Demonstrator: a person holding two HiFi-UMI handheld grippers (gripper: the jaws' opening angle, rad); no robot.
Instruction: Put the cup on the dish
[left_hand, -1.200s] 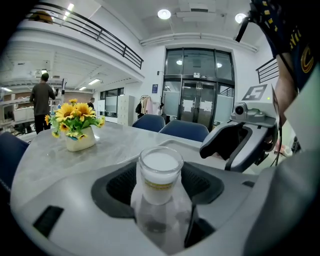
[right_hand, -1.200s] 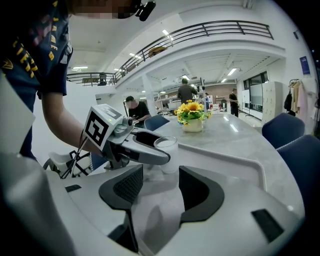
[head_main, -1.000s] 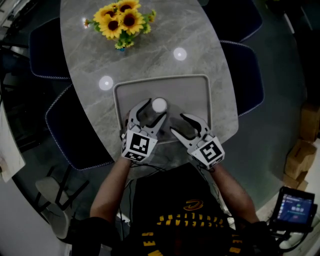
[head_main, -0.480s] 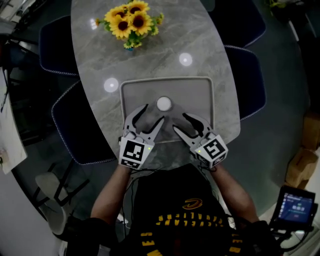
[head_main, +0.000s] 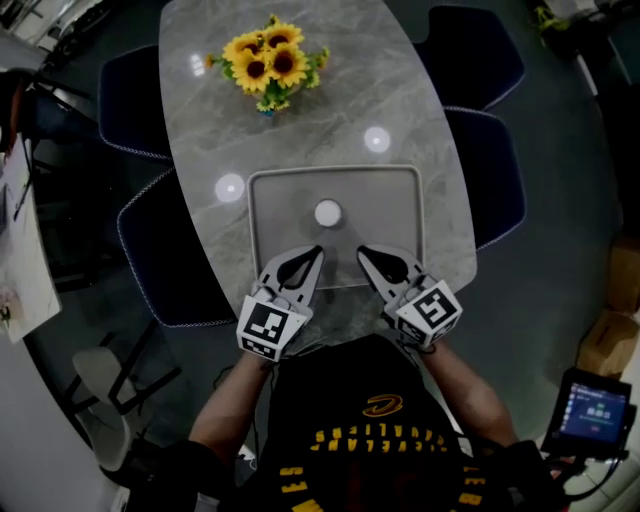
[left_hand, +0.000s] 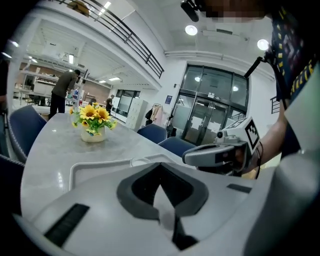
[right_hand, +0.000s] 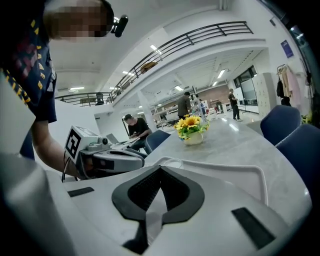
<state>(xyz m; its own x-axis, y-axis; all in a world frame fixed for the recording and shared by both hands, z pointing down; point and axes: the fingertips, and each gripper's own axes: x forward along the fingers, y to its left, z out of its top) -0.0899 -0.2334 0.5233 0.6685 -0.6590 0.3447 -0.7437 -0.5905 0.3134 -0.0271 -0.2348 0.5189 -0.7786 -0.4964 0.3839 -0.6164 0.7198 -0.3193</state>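
Both pairs of jaws have just closed tip to tip on nothing, the left gripper (head_main: 314, 254) and right gripper (head_main: 364, 252) hanging over the dish's (head_main: 390, 205) near edge at mid-frame, seemingly because the cup (head_main: 327, 212) already stands on it, apart from both, needing no hold.

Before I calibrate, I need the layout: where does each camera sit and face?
Head view: on the head, down onto the grey rectangular tray; forearms, left claw, right claw show.
Left gripper view: on the left claw, facing the yellow sunflower bouquet; right claw visible.
Right gripper view: on the right claw, facing likewise; left claw visible.
Shared: tray, bouquet.
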